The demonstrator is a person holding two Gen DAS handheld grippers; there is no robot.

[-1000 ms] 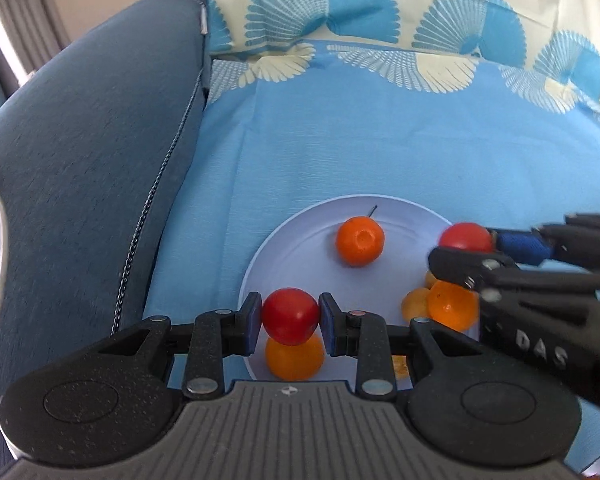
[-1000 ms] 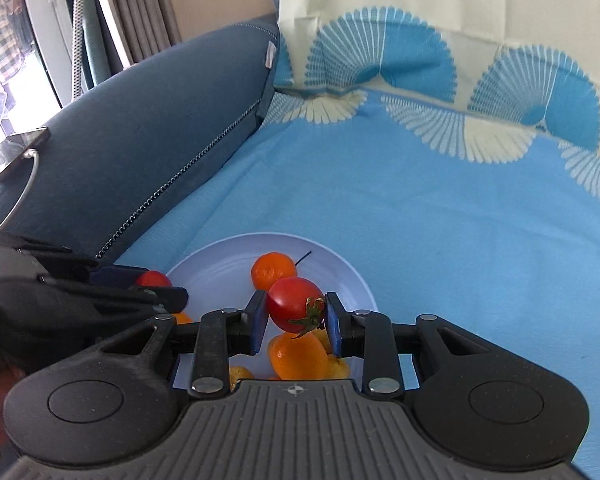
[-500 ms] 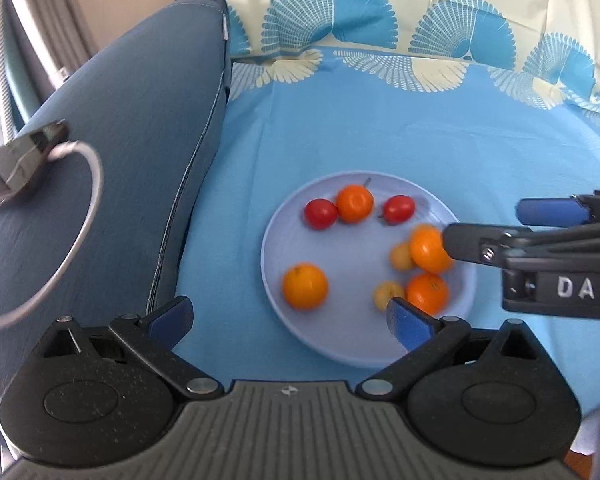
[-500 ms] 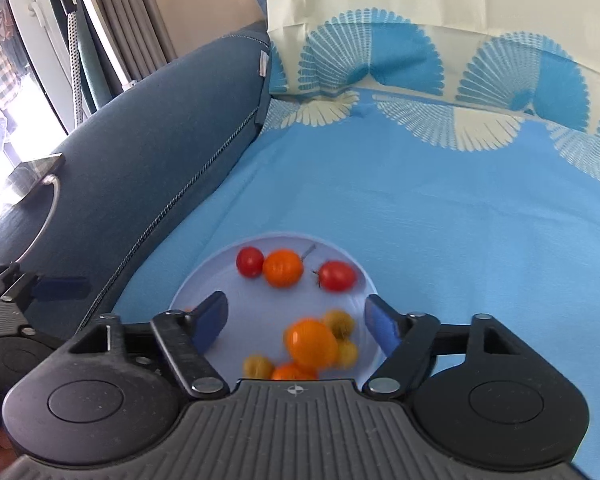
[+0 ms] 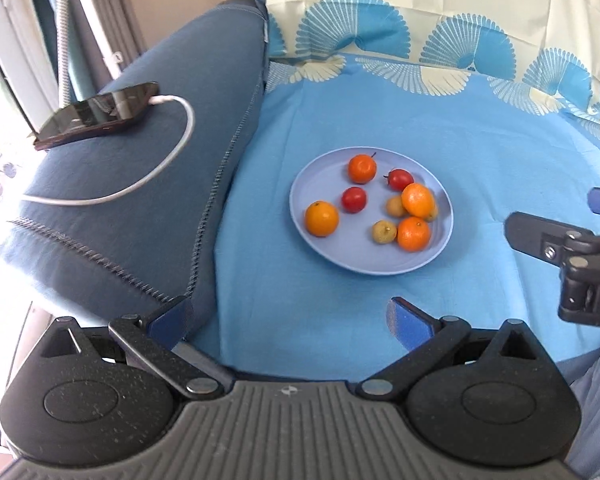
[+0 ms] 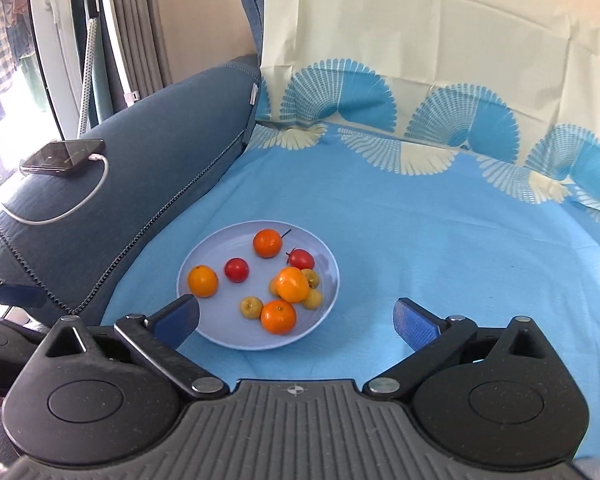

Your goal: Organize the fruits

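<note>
Both grippers are sitting wide open with nothing between the pads: left gripper [image 5: 288, 320] at bottom centre of its view, right gripper [image 6: 296, 320] likewise; right jaws have just been opening, left ones too, no fruit between either pair. All fruit is lying on the round pale-blue plastic plate [image 6: 220, 332] on the light-blue bedsheet [image 6: 420, 240], centre of frame. On it: four small orange mandarins, e.g. [image 6: 202, 281], two red cherry tomatoes [image 6: 236, 269] and [image 6: 301, 258], and a few small yellowish round fruits [image 6: 251, 306]. Judging handling: everything is looking light and round, so prone to rolling; tomatoes are reading as soft and thin-skinned, needing a gentle pinch across the widest part; mandarins are tolerating more squeeze. The right-hand cluster is touching, so the isolated pieces are looking easier. Dark phone [image 5: 96, 114] with white cable is lying on the navy cushion, upper left.
</note>
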